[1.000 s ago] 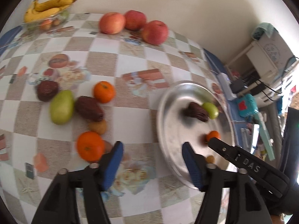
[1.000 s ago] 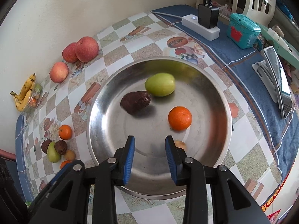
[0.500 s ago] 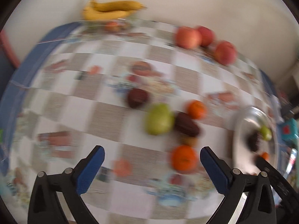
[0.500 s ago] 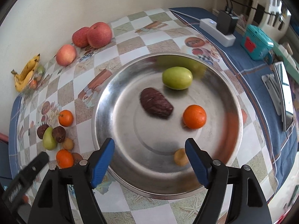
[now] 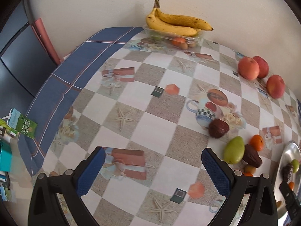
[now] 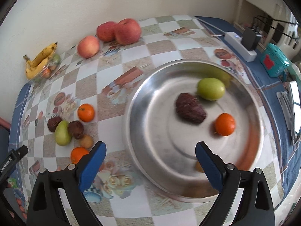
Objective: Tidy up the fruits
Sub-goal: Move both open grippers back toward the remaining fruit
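Both tongs have spread wide since a second ago: the left tongs (image 5: 152,169) and right tongs (image 6: 150,162) gape, holding nothing. The left view has swung off the steel plate (image 6: 250,98) toward the counter (image 5: 150,113). The green pear (image 5: 233,150) on the counter lies stem end pointing away.

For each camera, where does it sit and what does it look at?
Left wrist: sits behind the open left tool, looks across the table toward the bananas.
Right wrist: sits behind the open right tool, looks down at the bowl.
Shared: bananas, apples, green fruit.
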Demonstrator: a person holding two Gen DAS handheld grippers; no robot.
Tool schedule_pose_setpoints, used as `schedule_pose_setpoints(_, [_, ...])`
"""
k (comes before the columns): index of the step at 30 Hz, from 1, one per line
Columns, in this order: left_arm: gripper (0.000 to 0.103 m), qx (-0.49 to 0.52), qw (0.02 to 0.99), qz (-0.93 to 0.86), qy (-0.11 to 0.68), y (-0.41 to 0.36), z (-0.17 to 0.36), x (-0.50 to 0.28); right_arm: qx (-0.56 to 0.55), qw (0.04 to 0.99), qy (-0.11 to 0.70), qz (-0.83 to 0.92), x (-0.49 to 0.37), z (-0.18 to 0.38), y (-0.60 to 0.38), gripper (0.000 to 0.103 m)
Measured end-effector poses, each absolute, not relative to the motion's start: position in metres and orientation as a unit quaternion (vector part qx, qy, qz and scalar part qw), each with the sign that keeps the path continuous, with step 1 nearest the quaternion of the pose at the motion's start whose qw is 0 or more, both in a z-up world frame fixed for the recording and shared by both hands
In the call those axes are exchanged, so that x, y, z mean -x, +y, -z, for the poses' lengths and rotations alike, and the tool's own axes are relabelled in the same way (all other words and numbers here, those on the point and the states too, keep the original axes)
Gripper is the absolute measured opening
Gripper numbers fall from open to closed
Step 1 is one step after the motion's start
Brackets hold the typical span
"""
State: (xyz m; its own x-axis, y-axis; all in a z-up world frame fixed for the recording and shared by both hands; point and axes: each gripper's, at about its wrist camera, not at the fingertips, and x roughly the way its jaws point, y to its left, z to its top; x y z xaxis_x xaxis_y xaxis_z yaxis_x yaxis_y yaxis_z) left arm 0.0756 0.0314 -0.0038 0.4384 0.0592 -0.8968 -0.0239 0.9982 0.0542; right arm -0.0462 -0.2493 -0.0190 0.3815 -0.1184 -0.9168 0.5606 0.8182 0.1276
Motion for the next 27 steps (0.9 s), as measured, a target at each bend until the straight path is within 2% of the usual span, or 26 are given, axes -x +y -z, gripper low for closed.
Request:
schedule_pose_setpoints(13, [0.103, -0.003, 0.835, -0.019, 0.549, 0.037, 0.014, -0.080, -0.186, 0.814, 0.537, 0.120, 0.004, 0.026, -0.178, 0.096])
schedule_pose_setpoints(27, [0.103, 0.019, 0.819, 0.074, 0.569, 0.002, 0.029, -0.089, -0.194, 0.793, 0.564, 0.121, -0.009, 0.052, -0.165, 0.096])
